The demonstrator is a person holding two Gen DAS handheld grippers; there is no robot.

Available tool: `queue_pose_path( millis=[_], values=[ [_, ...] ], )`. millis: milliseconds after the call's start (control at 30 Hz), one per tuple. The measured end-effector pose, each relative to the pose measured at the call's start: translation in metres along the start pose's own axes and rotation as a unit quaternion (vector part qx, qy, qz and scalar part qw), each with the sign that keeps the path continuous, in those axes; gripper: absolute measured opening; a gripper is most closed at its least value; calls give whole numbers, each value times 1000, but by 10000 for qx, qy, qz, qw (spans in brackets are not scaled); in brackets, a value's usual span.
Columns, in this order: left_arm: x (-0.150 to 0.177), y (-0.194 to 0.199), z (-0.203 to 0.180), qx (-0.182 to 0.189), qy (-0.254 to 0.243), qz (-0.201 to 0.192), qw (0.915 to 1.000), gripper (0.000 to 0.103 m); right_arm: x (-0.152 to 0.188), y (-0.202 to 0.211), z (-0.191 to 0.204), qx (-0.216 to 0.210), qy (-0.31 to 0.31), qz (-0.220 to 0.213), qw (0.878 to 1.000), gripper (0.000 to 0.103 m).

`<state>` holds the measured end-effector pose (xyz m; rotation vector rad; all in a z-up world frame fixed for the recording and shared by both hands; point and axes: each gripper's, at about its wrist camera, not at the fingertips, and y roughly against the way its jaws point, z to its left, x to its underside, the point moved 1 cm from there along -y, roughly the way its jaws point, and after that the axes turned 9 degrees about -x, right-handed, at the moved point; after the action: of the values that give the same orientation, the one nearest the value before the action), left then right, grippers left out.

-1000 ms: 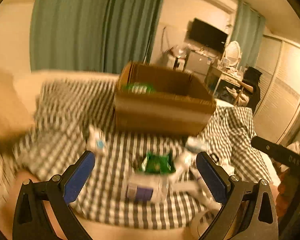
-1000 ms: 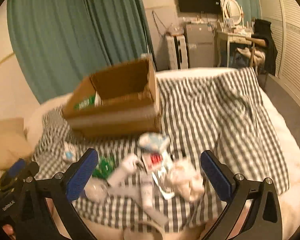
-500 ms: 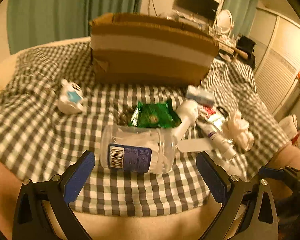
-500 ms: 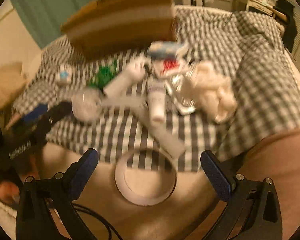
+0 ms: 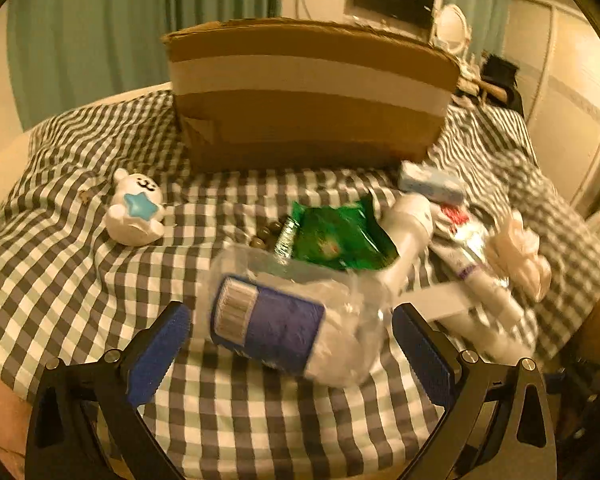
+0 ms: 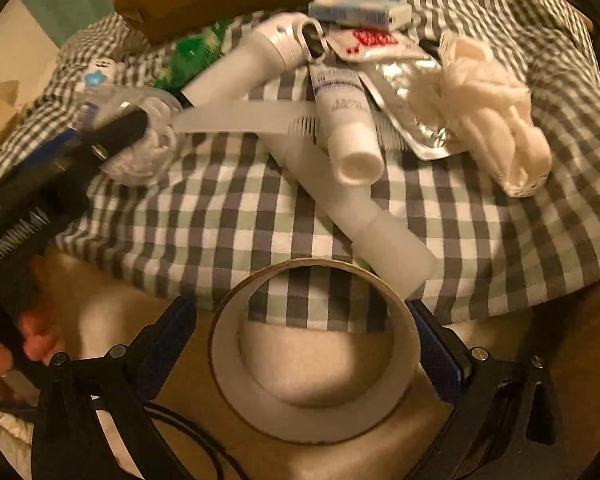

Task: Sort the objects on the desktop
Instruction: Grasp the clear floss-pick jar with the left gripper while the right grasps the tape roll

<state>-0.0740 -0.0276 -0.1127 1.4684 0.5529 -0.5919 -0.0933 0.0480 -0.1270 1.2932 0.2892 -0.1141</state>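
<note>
left gripper (image 5: 290, 346) open, its blue pads flanking a clear plastic jar with blue label (image 5: 288, 320) lying before the brown cardboard box (image 5: 308, 96); right gripper (image 6: 302, 354) open around a white tape ring (image 6: 314, 354).

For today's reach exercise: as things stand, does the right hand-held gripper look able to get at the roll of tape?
Probably yes. The right hand-held gripper is open with the roll of tape lying flat between its fingers, and nothing sits on it; only a white tube lies just beyond.
</note>
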Motion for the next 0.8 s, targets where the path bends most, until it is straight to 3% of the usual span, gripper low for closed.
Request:
queue_pose_path(
  millis=[300,400,500,800],
  values=[
    [10,-45,3,131,-50,827,9965,103,5,-7,0,246,74,80,9996,103],
    [12,-47,2,52,-27,689,9976,103,9,-6,-2,264,9,-28,9996,103],
    [18,-52,-6,-167,-358,598,9974,103,12,-5,-3,310,-29,-120,9994,103],
    [17,-50,-4,-44,-353,660,9972,103,20,-1,-5,420,-209,-340,9983,103]
  ],
)
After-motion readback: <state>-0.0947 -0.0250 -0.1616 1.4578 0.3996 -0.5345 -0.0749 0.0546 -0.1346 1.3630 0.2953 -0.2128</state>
